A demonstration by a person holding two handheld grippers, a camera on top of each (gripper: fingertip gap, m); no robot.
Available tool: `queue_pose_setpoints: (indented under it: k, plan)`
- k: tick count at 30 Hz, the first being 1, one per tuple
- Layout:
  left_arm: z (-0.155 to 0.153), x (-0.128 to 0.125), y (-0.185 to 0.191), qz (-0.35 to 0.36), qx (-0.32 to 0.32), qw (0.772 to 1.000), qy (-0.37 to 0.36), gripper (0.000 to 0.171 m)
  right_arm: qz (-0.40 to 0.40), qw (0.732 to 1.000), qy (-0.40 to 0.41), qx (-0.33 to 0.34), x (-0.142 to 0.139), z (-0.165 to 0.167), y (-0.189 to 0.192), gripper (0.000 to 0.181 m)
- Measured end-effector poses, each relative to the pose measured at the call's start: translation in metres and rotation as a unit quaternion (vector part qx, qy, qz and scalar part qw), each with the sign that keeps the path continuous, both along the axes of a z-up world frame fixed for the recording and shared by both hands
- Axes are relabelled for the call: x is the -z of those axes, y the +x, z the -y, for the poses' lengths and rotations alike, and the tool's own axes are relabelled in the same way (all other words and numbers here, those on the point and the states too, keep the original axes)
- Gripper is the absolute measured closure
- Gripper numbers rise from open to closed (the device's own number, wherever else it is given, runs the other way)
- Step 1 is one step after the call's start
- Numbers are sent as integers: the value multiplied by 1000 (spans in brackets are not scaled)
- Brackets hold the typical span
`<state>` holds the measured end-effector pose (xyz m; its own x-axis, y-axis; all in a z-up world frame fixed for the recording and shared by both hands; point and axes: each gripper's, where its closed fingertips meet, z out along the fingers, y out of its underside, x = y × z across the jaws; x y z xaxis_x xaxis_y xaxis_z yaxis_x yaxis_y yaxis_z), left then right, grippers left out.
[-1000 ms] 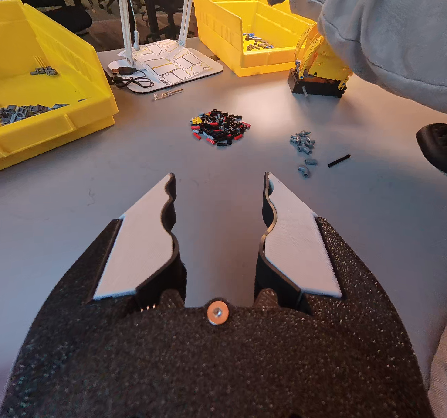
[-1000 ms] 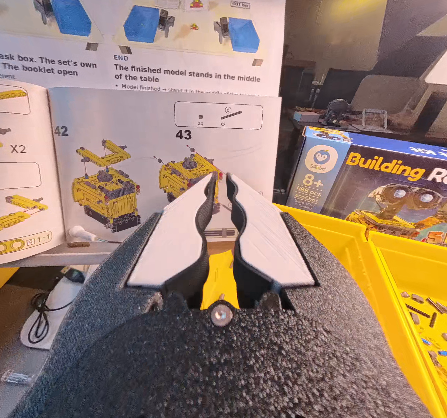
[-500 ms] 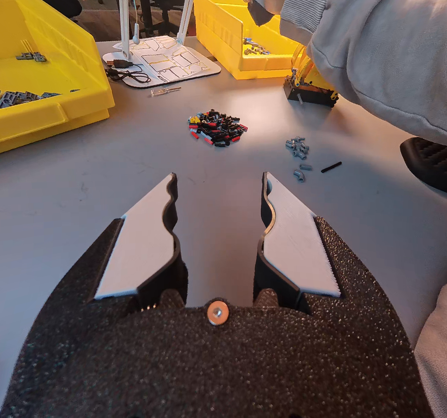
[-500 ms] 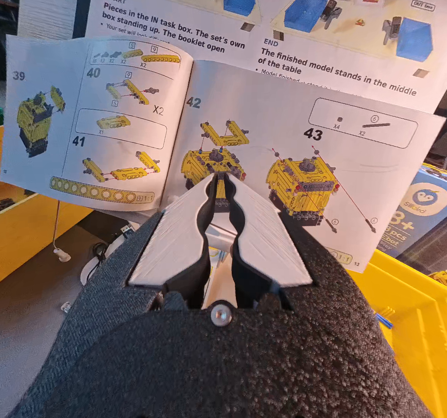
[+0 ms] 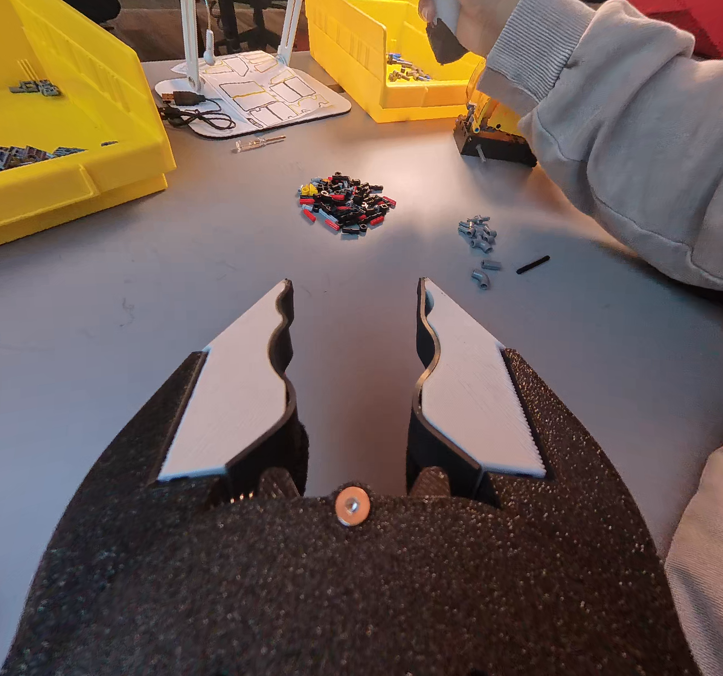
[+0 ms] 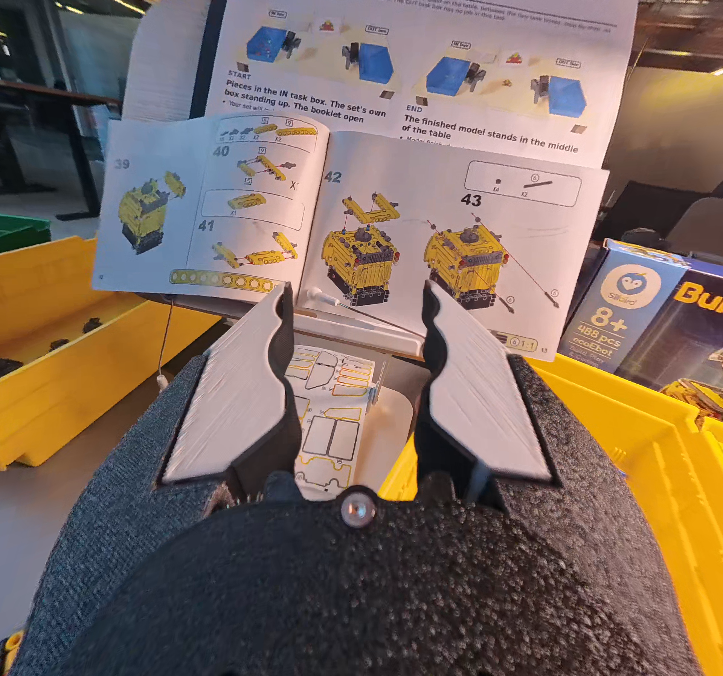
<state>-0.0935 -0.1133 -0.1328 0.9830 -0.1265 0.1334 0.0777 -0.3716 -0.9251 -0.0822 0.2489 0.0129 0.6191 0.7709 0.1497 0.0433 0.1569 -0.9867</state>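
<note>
Left tongs [image 5: 355,279] are hanging wide open and empty over bare bench [image 5: 117,344], holding nothing. Straight ahead of them a heap of black and red pins [image 5: 346,205] is sitting, with grey connectors [image 5: 478,233] off to the right. Right tongs [image 6: 356,285] are gaping empty too, lifted up and pointing at the open instruction booklet [image 6: 340,226] propped on its stand, probably so the pages stay readable. Yellow bins [image 6: 78,344] are flanking both sides.
</note>
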Motion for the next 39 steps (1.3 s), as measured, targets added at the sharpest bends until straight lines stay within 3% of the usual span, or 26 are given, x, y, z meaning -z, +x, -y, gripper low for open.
queue_pose_setpoints:
  k: [5, 16, 27, 31, 39]
  plan:
    - [0, 0, -1, 15, 3, 1000, 0, 113, -1, 1000, 3, -10, 16, -3, -5, 117]
    - [0, -3, -5, 37, -1, 999, 9, 116, -100, 994, 12, 41, -2, -36, 14, 165]
    - [5, -36, -18, 8, -43, 995, 94, 113, -153, 986, -23, 62, -1, -60, 21, 168]
    - [3, -57, -27, 17, -56, 989, 136, 116, -137, 988, -23, 60, -6, -64, 13, 168]
    - [-6, -38, -24, 13, -48, 992, 117, 117, -129, 989, -18, 67, -4, -62, 6, 168]
